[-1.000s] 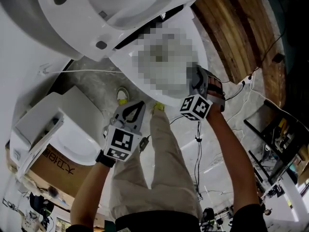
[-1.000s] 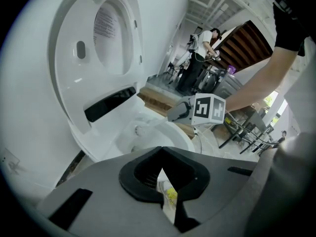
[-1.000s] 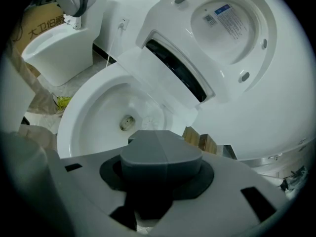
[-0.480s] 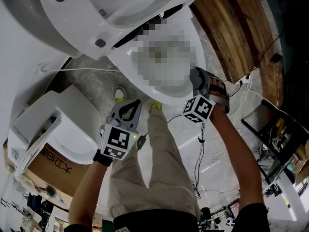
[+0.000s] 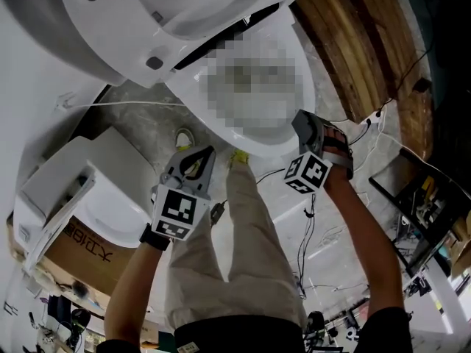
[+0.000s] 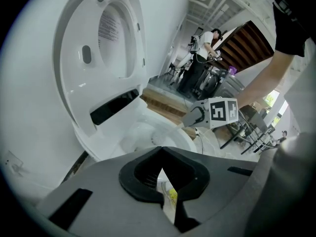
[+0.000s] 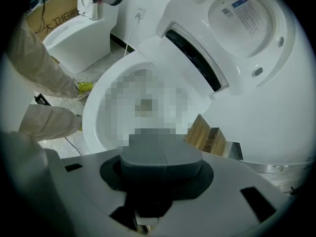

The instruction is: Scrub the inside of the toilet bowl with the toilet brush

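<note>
The white toilet stands with its lid [image 5: 184, 6] raised, and a mosaic patch covers most of the bowl [image 5: 197, 115]. My right gripper [image 5: 298, 121] is at the bowl's near right rim, shut on the pale handle of the toilet brush. In the left gripper view that handle runs from the right gripper [image 6: 190, 121] down to the brush head [image 6: 158, 136] inside the bowl. The right gripper view shows its pads pressed together [image 7: 160, 154]; the patch hides the brush there. My left gripper [image 5: 208, 153] hangs below the bowl's front, jaws shut on nothing [image 6: 160, 164].
A second white toilet [image 5: 96, 190] and a cardboard box [image 5: 81, 248] stand at the left. Wooden planks [image 5: 360, 43] lie right of the toilet. Cables [image 5: 302, 219] trail over the floor. My trouser legs [image 5: 243, 256] reach the bowl's front. People [image 6: 197, 58] stand far off.
The right gripper has shifted slightly down and right along the bowl's rim with the brush. The left gripper has barely moved.
</note>
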